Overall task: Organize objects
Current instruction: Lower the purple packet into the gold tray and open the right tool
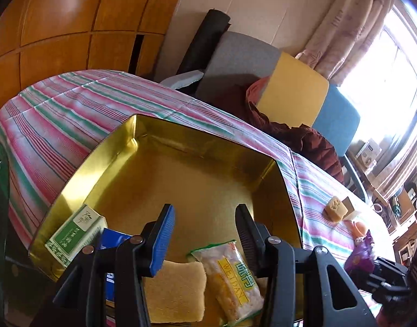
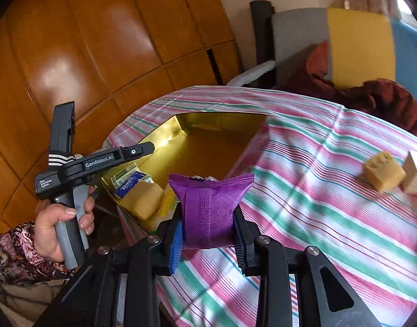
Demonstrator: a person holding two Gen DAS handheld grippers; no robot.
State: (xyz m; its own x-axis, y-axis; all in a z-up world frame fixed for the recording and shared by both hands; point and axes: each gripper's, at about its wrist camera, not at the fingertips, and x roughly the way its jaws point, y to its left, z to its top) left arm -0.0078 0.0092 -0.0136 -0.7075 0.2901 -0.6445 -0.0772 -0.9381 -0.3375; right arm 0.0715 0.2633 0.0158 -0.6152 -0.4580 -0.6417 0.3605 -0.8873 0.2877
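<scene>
My right gripper (image 2: 208,233) is shut on a purple snack packet (image 2: 209,207), held above the striped cloth just right of a gold tin tray (image 2: 222,121). In the tray's near corner lie a green box (image 1: 77,229), a blue box (image 1: 113,241), a yellow sponge (image 1: 175,291) and a clear snack bag (image 1: 233,272). My left gripper (image 1: 205,226) hovers open over the sponge and bag, nothing between its fingers. In the right wrist view a hand holds the left gripper (image 2: 147,148) at the tray's left edge. The purple packet (image 1: 362,253) also shows at the left wrist view's right edge.
Two pale cubes (image 2: 382,173) (image 2: 415,177) and an orange item (image 1: 358,227) lie on the striped tablecloth (image 2: 303,190) to the right. Behind the table stand a chair with grey, yellow and blue cushions (image 1: 292,92) and a dark red garment (image 1: 312,139). Wooden cabinets (image 2: 99,41) fill the left.
</scene>
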